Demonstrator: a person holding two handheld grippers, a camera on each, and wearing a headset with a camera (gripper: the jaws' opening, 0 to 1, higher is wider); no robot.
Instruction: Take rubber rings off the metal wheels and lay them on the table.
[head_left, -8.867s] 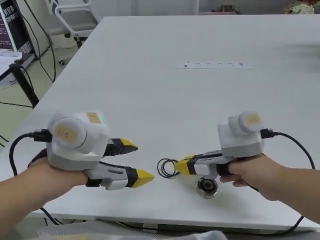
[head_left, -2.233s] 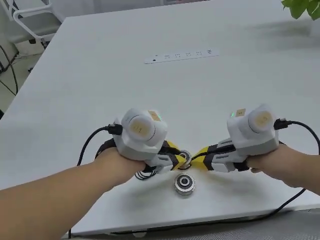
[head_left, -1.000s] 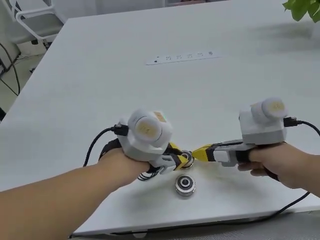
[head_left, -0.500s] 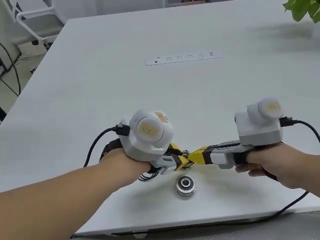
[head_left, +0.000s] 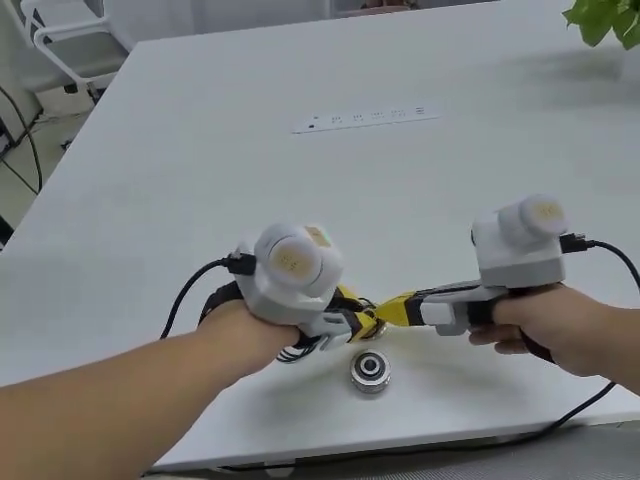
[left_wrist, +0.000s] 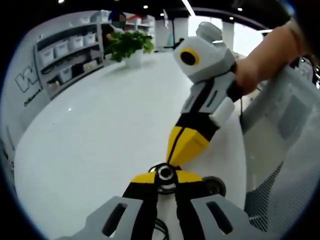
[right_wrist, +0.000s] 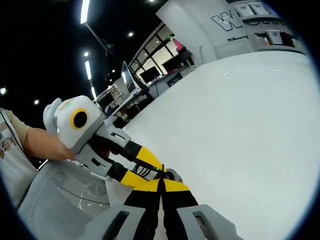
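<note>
Metal wheel (left_wrist: 165, 174) btw left gripper (left_wrist: 165, 177) fingers (left_wrist: 144, 178), right gripper (head_left: 386, 313) touching it

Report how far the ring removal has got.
Done: loose rubber rings lie on the table under the left gripper. In hand: that gripper clamps a metal wheel, and the right gripper, jaws closed, is at its rim. Left: a second wheel on the table, apparently not yet stripped.

Bright, even indoor light falls from above onto the white table (head_left: 300, 180), leaving only a soft, faint shadow beside the loose metal wheel (head_left: 370, 369). The head view is sharp and evenly exposed. Both gripper views bend strongly toward their edges, and ceiling strip lights (right_wrist: 85, 12) glare against a dark ceiling there.
</note>
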